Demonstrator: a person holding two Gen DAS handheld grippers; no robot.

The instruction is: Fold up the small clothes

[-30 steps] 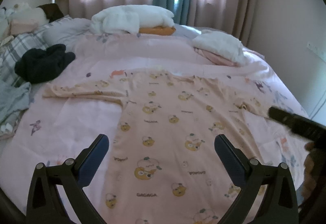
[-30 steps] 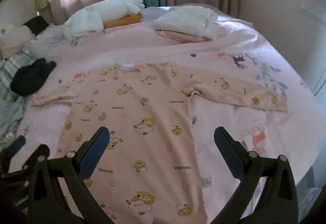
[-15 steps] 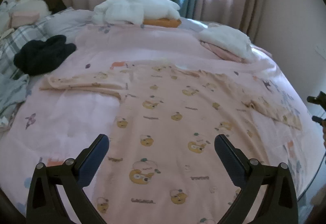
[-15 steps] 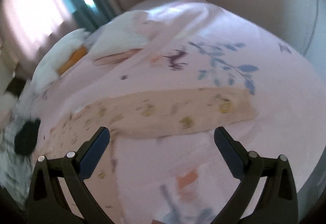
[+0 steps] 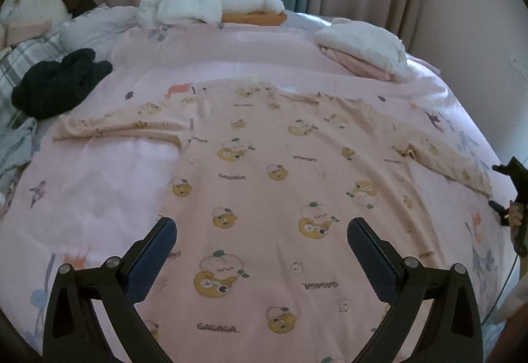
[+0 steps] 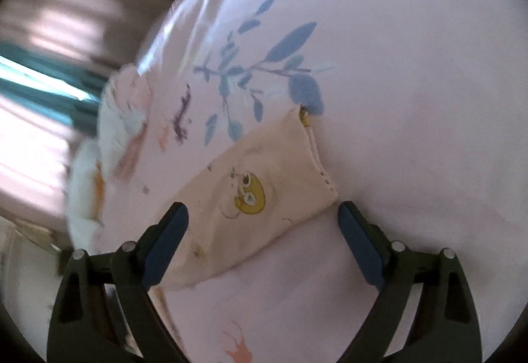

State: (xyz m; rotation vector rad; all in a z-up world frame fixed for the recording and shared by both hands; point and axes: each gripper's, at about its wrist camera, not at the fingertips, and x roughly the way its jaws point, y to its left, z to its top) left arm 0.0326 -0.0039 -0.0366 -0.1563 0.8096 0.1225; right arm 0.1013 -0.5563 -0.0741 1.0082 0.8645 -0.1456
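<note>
A small peach long-sleeved garment with yellow duck prints (image 5: 264, 184) lies flat on the pink bedsheet (image 5: 99, 198), both sleeves spread out. My left gripper (image 5: 262, 250) is open and empty, hovering over the garment's lower body. My right gripper (image 6: 262, 231) is open, low over the cuff end of the garment's right sleeve (image 6: 264, 184), with its fingers on either side of the sleeve. The right gripper also shows at the right edge of the left wrist view (image 5: 513, 198).
A dark crumpled cloth (image 5: 56, 82) lies at the left. A folded white and pink stack (image 5: 363, 49) sits at the back right, white bedding over an orange pillow (image 5: 214, 3) at the back. The bed edge and wall are on the right. Curtains hang behind.
My right gripper has swung right and dropped down close over the sleeve cuff. My left gripper has drifted slightly, still over the garment's lower body.
</note>
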